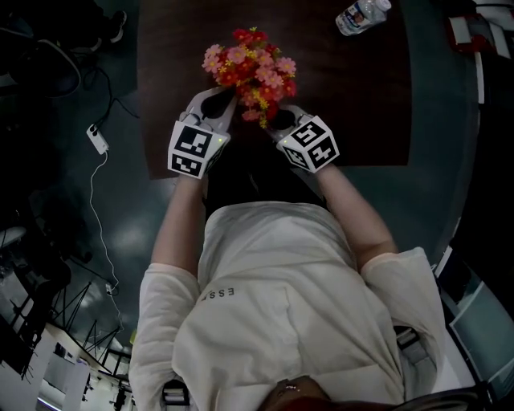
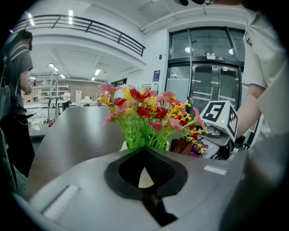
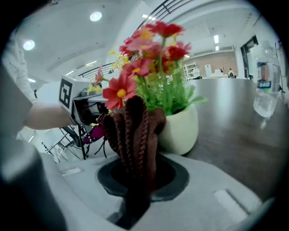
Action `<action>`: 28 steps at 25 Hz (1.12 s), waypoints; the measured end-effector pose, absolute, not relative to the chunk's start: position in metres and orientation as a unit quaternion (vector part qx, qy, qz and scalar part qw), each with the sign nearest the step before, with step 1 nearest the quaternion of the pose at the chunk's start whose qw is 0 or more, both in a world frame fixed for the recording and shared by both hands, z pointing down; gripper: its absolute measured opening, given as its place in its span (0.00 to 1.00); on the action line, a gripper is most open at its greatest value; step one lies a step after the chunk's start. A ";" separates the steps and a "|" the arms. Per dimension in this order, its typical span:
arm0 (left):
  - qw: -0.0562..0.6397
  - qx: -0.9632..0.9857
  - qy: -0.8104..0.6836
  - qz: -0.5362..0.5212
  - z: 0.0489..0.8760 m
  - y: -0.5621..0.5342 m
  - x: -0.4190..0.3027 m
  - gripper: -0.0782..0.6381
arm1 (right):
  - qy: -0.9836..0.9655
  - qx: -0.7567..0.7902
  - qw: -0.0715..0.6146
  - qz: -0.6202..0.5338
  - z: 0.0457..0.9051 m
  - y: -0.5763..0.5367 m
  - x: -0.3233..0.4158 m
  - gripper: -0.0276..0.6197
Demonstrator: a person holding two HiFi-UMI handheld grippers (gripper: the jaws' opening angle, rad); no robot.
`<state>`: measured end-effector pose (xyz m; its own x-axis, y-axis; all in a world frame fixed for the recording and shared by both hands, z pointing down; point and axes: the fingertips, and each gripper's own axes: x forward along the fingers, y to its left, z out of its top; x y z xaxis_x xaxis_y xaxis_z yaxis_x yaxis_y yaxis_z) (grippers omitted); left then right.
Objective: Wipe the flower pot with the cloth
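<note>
The dark brown table (image 1: pixel 353 96) sits in a bright hall with glass doors and a railed gallery, and you stand at its near edge with both tools up against the plant. Your left gripper (image 2: pixel 144 168) has its jaws drawn together at the tips, and only a small white wedge of the flower pot (image 2: pixel 123 145) shows through the gap between the pads; whether they pinch the pot itself cannot be made out. Your right gripper (image 3: pixel 135 173) is clamped on the cloth (image 3: pixel 133 131), a brown, ribbed, braided-looking bundle that stands upright out of the jaws and lies against the near left side of the cream-white pot. From above, the two grippers flank the plant, left (image 1: pixel 215 104) and right (image 1: pixel 281 120), their tips tucked under the red, pink and yellow flowers (image 1: pixel 250 71), which hide the pot from the head view. The plant stands near your edge of the table. A clear water bottle (image 1: pixel 363 14) lies well apart at the far right of the tabletop. On the grey floor to the left, a white cable runs to a small white box (image 1: pixel 97 138).
</note>
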<state>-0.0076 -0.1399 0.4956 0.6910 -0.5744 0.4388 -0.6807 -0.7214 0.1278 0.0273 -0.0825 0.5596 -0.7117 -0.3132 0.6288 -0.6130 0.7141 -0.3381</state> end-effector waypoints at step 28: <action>0.132 0.898 -0.380 0.180 0.495 -0.147 -0.011 0.13 | -0.872 0.317 0.326 0.184 0.562 -0.210 0.083 0.12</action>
